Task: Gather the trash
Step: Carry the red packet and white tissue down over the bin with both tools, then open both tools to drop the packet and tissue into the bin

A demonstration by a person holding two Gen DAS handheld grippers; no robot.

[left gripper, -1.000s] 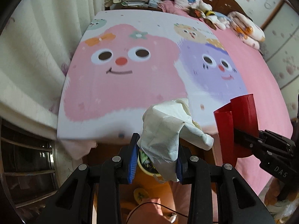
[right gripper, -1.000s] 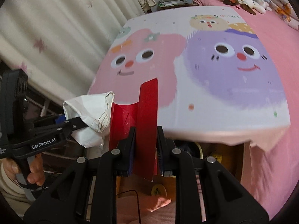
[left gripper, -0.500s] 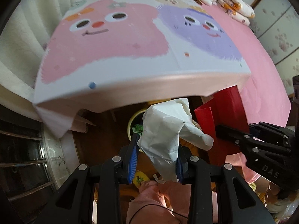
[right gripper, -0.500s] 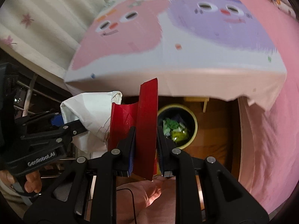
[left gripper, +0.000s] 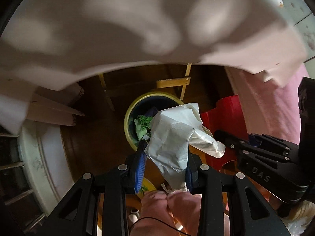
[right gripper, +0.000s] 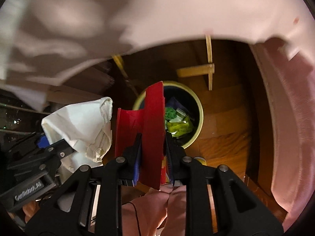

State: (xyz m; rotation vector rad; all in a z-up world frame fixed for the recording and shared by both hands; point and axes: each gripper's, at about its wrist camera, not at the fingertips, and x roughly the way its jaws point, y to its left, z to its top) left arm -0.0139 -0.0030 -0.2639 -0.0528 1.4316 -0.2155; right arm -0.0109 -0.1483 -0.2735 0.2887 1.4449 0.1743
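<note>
The left gripper [left gripper: 164, 161] is clenched on a crumpled white paper bag [left gripper: 173, 137], which stands up between its blue pads [left gripper: 140, 165] and leans toward the right; the right gripper [right gripper: 152, 157] is clenched on a folded red card sheet [right gripper: 152, 125], held upright between its jaws. Both pieces of trash hang in the air just above and in front of the person's knees in pink trousers [left gripper: 167, 206], and the two pieces are very near to each other, the red sheet [left gripper: 226, 125] just beside the loose tail of the white bag. I think the danger is this: neither piece seems to be fully over the opening, so if the jaws release now, the white bag may fall on the near rim or onto the wooden floor [right gripper: 226, 122], and the tall red sheet may catch on the rim and tip outside; the two grippers may also knock together. Beyond them stands the round bin with a yellow rim [right gripper: 198, 102], under the overhanging bed sheet [right gripper: 157, 9]. It already contains crumpled green paper [left gripper: 142, 125], a yellow-green wrapper [right gripper: 179, 126] and some dark purple thing, and it looks about half full, though its depth is hard to tell
</note>
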